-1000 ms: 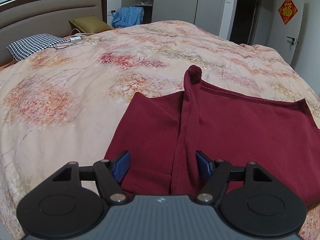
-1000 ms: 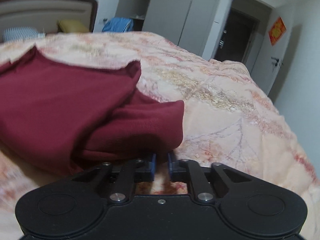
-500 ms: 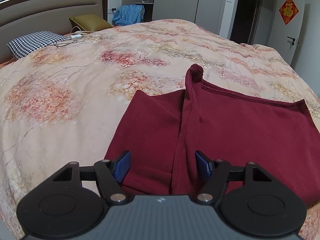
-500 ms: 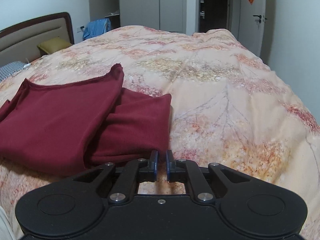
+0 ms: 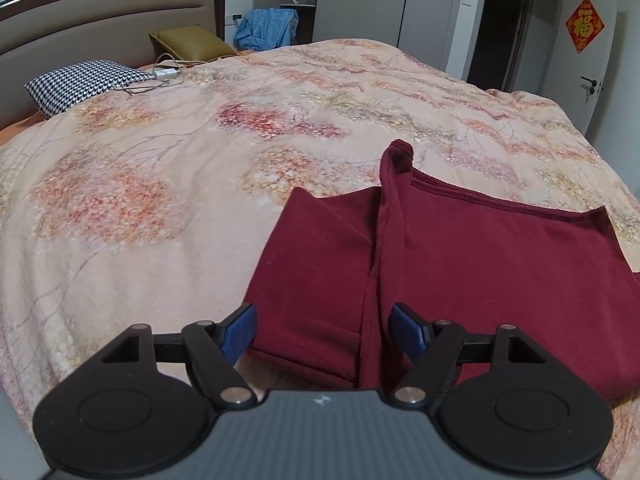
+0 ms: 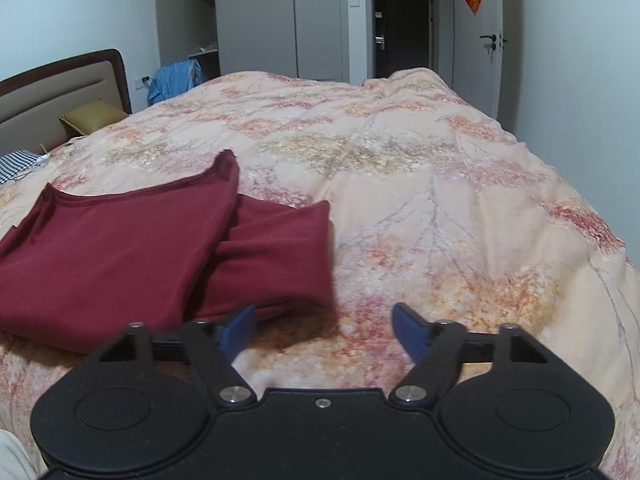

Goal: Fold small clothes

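A dark red garment [image 5: 460, 264] lies flat on the floral quilt [image 5: 160, 168], with a sleeve folded in at each side. My left gripper [image 5: 326, 330] hovers low over its near left part, jaws wide and still opening, the folded sleeve edge lying below the gap, untouched by the pads. In the right wrist view the garment [image 6: 120, 252] fills the left half. My right gripper [image 6: 324, 330] stands just off its folded right sleeve [image 6: 272, 256], jaws opening wide over bare quilt [image 6: 440, 220], nothing between them.
At the head of the bed are a black-and-white checked pillow [image 5: 80, 82], an olive cushion [image 5: 188, 42], and a white charger with cable [image 5: 166, 74]. A blue garment [image 5: 266, 30] hangs beyond. Wardrobes, a dark doorway [image 6: 402, 20] and a white door [image 6: 476, 28] stand behind.
My right gripper went from shut to wide open. It rolled level and pulled up and back from the folded sleeve. The left gripper stayed in place.
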Demonstrator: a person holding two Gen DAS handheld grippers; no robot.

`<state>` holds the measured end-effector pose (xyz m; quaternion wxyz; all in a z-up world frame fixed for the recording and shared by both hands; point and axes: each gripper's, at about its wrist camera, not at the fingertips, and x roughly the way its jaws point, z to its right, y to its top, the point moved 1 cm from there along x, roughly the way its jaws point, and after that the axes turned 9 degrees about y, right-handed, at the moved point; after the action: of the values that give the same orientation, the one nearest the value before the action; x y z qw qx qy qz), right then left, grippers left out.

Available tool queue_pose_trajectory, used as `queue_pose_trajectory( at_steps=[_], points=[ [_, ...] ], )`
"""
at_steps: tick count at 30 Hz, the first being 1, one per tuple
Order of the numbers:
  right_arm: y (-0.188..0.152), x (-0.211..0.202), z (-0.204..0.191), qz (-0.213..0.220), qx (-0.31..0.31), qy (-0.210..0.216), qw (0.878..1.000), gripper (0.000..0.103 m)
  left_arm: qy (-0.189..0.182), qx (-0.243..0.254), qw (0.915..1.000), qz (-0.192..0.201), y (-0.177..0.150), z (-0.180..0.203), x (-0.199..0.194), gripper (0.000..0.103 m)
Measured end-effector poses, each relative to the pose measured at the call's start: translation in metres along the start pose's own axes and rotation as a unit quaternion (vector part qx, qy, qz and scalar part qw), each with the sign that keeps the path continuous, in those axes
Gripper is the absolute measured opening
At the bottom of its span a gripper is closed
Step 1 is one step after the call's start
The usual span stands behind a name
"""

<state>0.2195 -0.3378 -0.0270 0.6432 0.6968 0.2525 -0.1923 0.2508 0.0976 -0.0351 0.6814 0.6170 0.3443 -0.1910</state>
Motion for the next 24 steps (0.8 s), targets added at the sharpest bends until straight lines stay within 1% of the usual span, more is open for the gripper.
queue_pose_trajectory(
  at_steps=[3,6,9,11,15,17,20,24],
  points=[
    [0.000,0.000,-0.012,0.001,-0.010,0.007,1.000,0.088,0.026,0.008,0.9996,-0.001,0.001,-0.003,-0.002,0.078],
    [0.000,0.002,-0.027,0.005,-0.020,0.020,1.000,0.096,0.025,0.002,0.9997,-0.006,0.001,-0.010,-0.004,0.079],
    [0.002,0.006,-0.043,0.009,-0.034,0.031,0.999,0.099,0.029,0.000,0.9996,-0.005,0.000,-0.015,-0.006,0.085],
    [0.003,0.009,-0.054,0.012,-0.043,0.039,0.998,0.101,0.033,0.001,0.9994,-0.004,-0.001,-0.017,-0.007,0.092],
    [0.003,0.016,-0.079,0.019,-0.062,0.057,0.996,0.102,0.033,-0.003,0.9994,-0.005,-0.003,-0.019,-0.010,0.101],
    [0.002,0.019,-0.091,0.023,-0.070,0.062,0.995,0.102,0.026,-0.009,0.9996,-0.006,-0.005,-0.020,-0.011,0.103],
    [0.000,0.026,-0.109,0.026,-0.086,0.073,0.993,0.102,0.004,-0.025,0.9996,-0.008,-0.012,-0.021,-0.014,0.103],
    [-0.005,0.037,-0.129,0.031,-0.106,0.083,0.990,0.102,-0.049,-0.031,0.9983,-0.006,-0.029,-0.018,-0.017,0.103]
  ],
)
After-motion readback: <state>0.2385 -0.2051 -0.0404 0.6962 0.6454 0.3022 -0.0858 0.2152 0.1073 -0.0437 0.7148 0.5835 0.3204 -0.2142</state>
